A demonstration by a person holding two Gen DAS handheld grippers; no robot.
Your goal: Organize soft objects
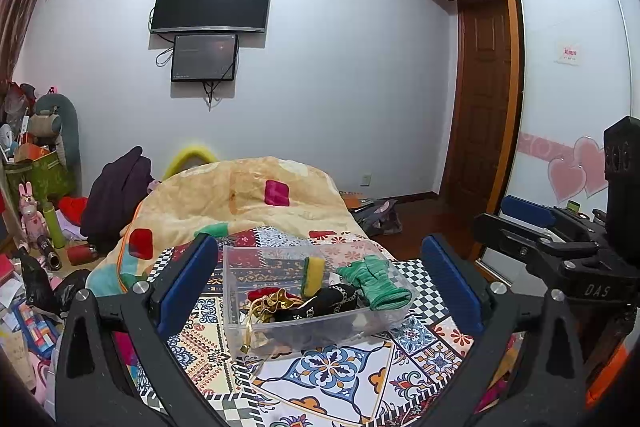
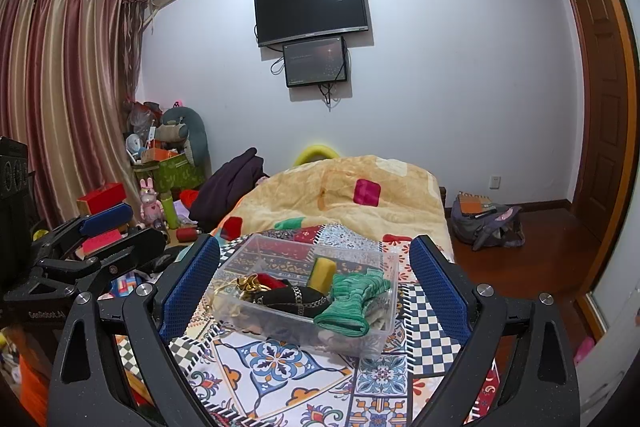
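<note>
L gripper [image 1: 320,287] & R gripper [image 2: 316,287] both jaws wide, empty, hovering w/ clear plastic rectangular bin [image 1: 240,291] at 12 o'clock, holding green knit glove [image 1: 374,283], yellow sponge [image 1: 313,275], black chained pouch [image 1: 328,303]; approach low, pinch rim squarely.

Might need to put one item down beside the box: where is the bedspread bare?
Free: patterned bedspread in front of the clear box, between the open right tongs, and the checkered strip right of it. Crowded: inside the box, with green knit, black pouch and sponge; the quilt rises behind.
</note>
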